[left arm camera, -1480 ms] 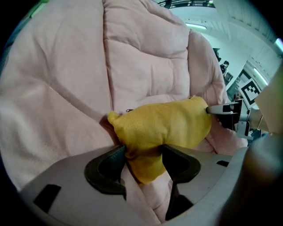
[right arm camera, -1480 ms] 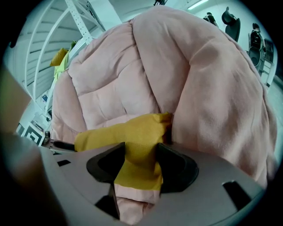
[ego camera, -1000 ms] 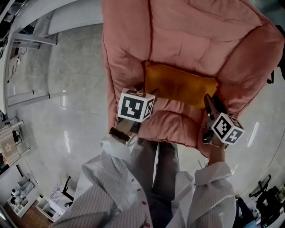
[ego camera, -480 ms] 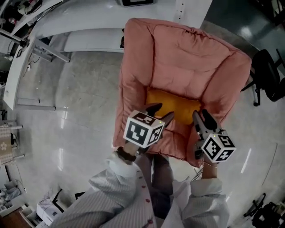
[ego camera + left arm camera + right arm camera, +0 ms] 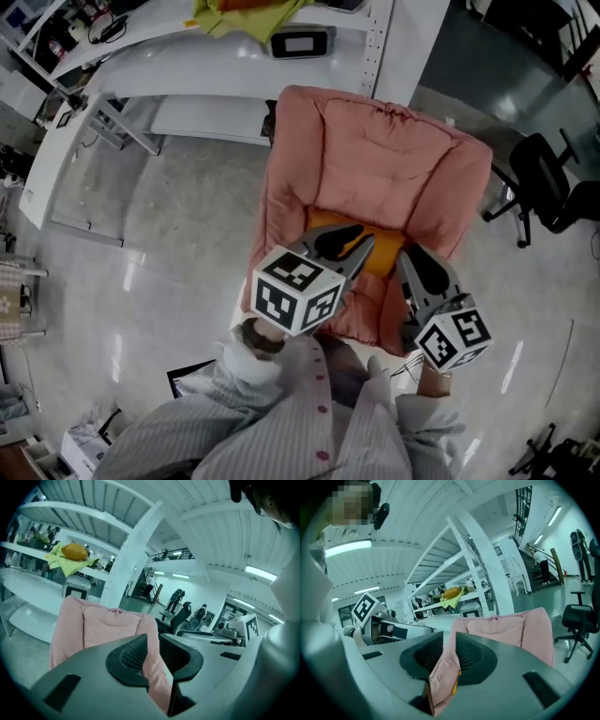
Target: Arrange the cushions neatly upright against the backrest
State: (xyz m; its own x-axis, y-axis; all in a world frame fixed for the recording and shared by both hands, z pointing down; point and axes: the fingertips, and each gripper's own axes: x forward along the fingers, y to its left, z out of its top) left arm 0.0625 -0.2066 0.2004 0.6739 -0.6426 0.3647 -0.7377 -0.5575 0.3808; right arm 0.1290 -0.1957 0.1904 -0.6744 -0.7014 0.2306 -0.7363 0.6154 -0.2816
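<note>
- Left hand-held gripper aims at 1 o'clock over the cushion; its jaws, just closing, stand slightly apart and empty.
- Right hand-held gripper aims at 11 o'clock, likewise.

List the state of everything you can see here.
Left gripper: jaws just closing, slightly apart, empty.
Right gripper: jaws just closing, slightly apart, empty.
Cushion: on the armchair seat at its back, not held.
</note>
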